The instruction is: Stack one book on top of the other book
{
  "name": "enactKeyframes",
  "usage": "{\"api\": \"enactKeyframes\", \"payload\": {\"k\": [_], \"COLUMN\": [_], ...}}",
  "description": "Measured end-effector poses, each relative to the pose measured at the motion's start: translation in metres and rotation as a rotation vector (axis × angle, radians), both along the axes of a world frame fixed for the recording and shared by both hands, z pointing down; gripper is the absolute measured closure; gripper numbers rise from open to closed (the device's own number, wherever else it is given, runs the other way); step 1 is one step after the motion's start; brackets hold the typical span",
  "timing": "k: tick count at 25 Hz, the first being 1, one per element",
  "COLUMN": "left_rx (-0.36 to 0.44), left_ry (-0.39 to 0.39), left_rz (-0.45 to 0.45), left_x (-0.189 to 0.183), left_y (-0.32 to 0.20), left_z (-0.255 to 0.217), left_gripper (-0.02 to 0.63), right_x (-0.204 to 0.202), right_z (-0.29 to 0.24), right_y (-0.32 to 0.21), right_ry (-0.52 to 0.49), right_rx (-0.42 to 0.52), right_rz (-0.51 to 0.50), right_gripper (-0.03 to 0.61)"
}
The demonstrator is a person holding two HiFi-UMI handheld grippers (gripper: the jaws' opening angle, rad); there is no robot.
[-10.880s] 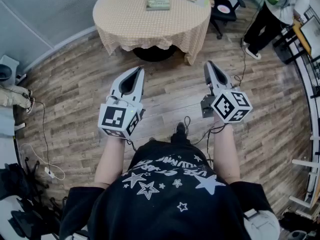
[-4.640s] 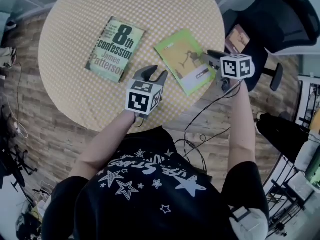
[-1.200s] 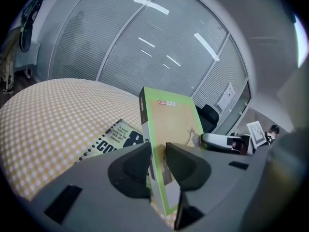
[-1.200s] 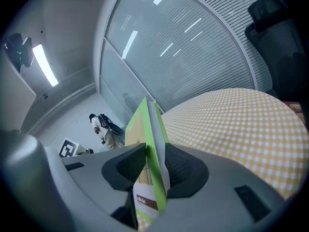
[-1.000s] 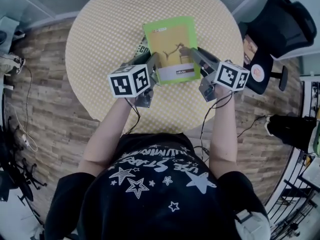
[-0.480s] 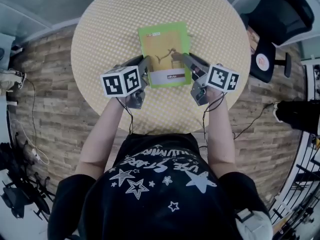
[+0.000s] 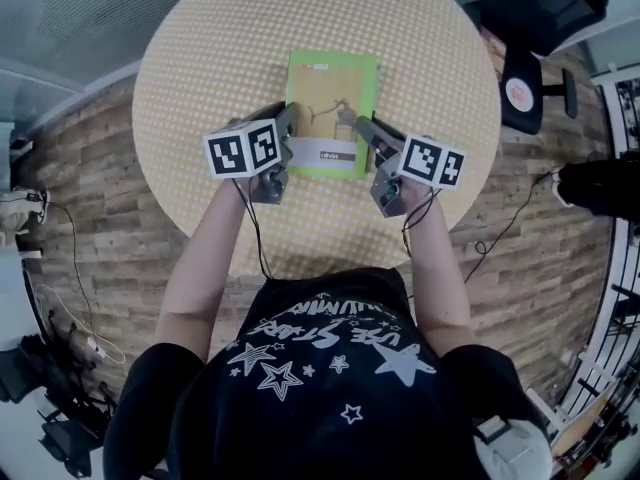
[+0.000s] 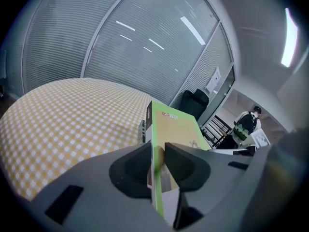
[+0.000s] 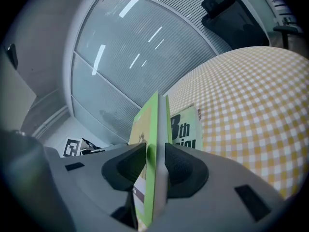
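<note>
Over the other book [image 9: 186, 129], left gripper [image 7: 288, 126] and right gripper [image 7: 361, 126] pinched the green book [image 7: 331, 93] by its near corners; lowering squarely seemed next.

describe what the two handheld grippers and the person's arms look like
The left gripper and right gripper match: light grey tapered bodies, dark pads, each with a white cube of black square markers. A thin black cable hangs from each. The arms are bare below the short sleeves of a black T-shirt printed with white stars and lettering.
</note>
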State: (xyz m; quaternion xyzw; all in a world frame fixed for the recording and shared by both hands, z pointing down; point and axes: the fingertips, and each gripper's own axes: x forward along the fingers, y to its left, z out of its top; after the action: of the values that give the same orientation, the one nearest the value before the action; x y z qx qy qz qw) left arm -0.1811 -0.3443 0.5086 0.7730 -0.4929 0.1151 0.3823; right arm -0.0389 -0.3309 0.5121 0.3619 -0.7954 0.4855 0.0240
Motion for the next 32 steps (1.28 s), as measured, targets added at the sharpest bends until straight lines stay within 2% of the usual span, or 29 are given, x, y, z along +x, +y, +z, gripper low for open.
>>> {"api": "enactKeyframes", "payload": {"k": [6,12,16,25,32], "left_rx": [-0.007,-0.002,0.035,0.059,0.078], "left_ry": [0.047,0.051,0.024,0.046,0.056], "left_rz": [0.025,0.083,0.106,0.109,0.100], "left_x": [0.009,0.018,0.020,0.019,0.006], "left_y": [-0.018,-0.025,-0.030,-0.030,-0.014], "left_z": [0.020,0.032,0.030,0.029,0.013], "left_gripper": [0.528,0.528,0.526,0.525,0.518], "right_x": [0.011,0.018,0.020,0.019,0.028], "right_z": [0.014,0.030,0.037,0.035,0.027], "right_y": [-0.014,-0.015,-0.016,-0.018,-0.005], "right_ry": [0.025,0.043,0.047,0.076,0.155], "right_rx": [-0.026,-0.062,-0.062,-0.036,-0.008], "right_rz": [0.054,0.095,0.106,0.077,0.053], "right_gripper": [0.448,0.448,0.448,0.448,0.446]}}
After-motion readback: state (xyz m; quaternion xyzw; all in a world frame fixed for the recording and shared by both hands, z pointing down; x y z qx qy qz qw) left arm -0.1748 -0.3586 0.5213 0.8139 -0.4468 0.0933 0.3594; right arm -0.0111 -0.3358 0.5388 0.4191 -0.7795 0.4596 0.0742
